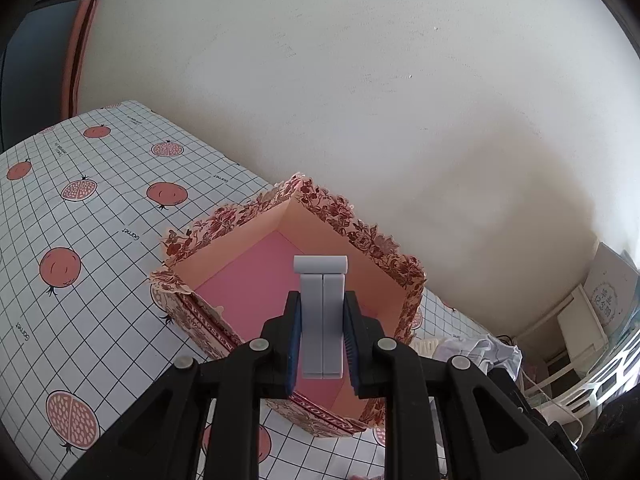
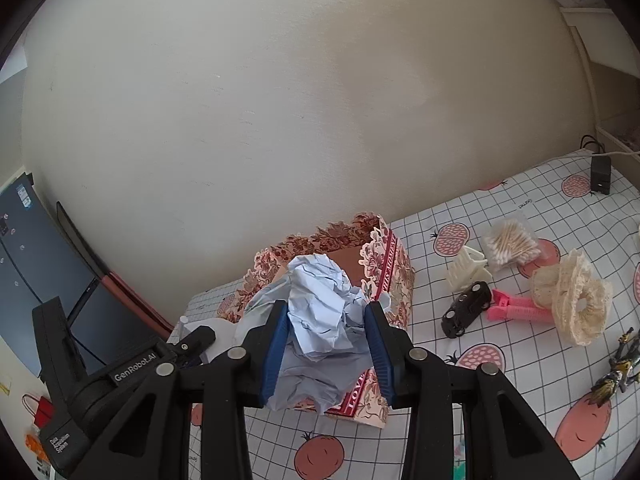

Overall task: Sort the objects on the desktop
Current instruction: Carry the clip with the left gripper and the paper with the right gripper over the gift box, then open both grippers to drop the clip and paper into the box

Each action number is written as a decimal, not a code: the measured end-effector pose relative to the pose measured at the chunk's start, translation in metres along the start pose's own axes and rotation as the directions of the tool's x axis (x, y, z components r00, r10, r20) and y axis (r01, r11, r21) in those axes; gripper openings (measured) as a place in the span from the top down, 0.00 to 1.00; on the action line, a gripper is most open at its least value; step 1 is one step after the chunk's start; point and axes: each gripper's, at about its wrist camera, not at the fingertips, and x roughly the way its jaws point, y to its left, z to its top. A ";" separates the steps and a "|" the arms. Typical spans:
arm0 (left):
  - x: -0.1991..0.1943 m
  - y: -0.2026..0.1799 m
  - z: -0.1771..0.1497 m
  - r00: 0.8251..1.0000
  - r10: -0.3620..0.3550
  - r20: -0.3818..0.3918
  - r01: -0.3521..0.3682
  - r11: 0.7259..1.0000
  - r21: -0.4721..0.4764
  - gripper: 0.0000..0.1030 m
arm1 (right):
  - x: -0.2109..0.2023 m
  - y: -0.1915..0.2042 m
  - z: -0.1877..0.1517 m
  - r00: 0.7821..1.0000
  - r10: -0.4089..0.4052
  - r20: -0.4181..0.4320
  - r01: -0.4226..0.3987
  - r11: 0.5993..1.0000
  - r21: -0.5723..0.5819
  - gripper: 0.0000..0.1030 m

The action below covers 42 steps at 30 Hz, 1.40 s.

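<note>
An open floral paper box (image 1: 372, 248) with a pink inside stands on the fruit-patterned tablecloth by the wall. My left gripper (image 1: 322, 308) is shut on a grey T-shaped plastic piece (image 1: 321, 300), held upright over the box's opening. In the right wrist view my right gripper (image 2: 326, 312) is shut on a crumpled ball of pale blue paper (image 2: 320, 304), in front of and just above the same box (image 2: 384, 268). The left gripper (image 2: 188, 346) shows at the lower left of that view, beside the box.
On the cloth right of the box lie a white hair claw (image 2: 466, 268), a black toy car (image 2: 466, 308), a pink clip (image 2: 516, 304), a bag of cotton swabs (image 2: 508, 244), a cream lace scrunchie (image 2: 572, 296) and a small figure (image 2: 618, 364). A black adapter (image 2: 600, 172) sits by the wall.
</note>
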 end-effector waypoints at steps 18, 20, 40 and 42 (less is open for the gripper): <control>0.014 0.037 0.002 1.000 0.002 -0.024 -0.003 0.998 -0.058 0.80 | 0.038 0.035 -0.016 1.000 0.005 -0.028 -0.007 0.998 -0.055 0.59; 0.015 0.040 0.002 1.000 0.001 -0.028 -0.003 0.998 -0.067 0.80 | 0.041 0.037 -0.019 0.999 -0.001 -0.035 -0.001 0.998 -0.059 0.59; 0.026 0.045 -0.001 0.997 -0.023 -0.073 0.017 0.996 -0.087 0.80 | 0.062 0.035 -0.029 0.995 -0.048 -0.084 0.043 0.997 -0.059 0.55; 0.026 0.045 -0.001 0.997 -0.024 -0.074 0.017 0.996 -0.084 0.80 | 0.061 0.035 -0.029 0.995 -0.050 -0.085 0.046 0.997 -0.056 0.53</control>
